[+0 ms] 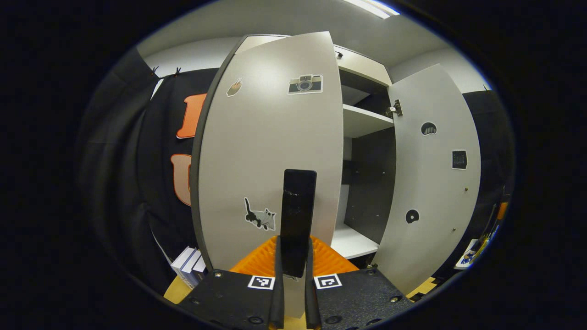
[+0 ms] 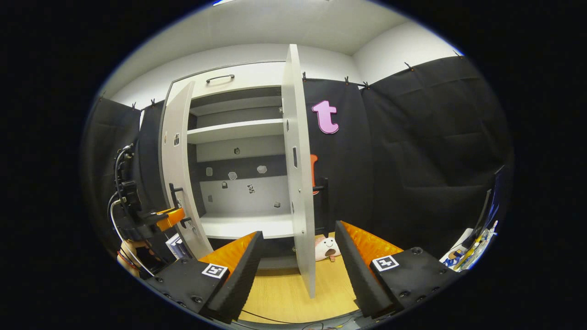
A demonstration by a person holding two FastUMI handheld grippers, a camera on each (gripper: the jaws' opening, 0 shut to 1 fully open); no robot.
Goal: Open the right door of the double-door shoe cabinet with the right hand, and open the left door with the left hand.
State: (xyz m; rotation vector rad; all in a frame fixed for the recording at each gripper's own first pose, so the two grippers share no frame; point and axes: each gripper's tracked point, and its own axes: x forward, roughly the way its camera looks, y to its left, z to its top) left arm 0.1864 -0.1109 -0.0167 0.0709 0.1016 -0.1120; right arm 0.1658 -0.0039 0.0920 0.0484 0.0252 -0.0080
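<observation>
The shoe cabinet (image 2: 238, 91) stands with both doors swung out. In the left gripper view the grey left door (image 1: 266, 151), stuck with stickers, is close in front. My left gripper (image 1: 293, 270) is shut on its upright black handle (image 1: 298, 201), one finger pressing each side. The right door (image 1: 431, 183) hangs wide open beyond it. In the right gripper view my right gripper (image 2: 298, 270) is open and holds nothing. The right door (image 2: 300, 183) stands edge-on just ahead between its fingers, its handle (image 2: 323, 188) on the far face. The left gripper (image 2: 151, 220) holds the left door (image 2: 176, 174).
White shelves (image 2: 236, 130) and a dark back panel show inside the cabinet. A plush toy (image 2: 326, 247) lies on the wooden floor (image 2: 279, 293) behind the right door. Books (image 1: 188, 266) lean by the cabinet's left foot. Small clutter (image 2: 474, 245) sits at far right.
</observation>
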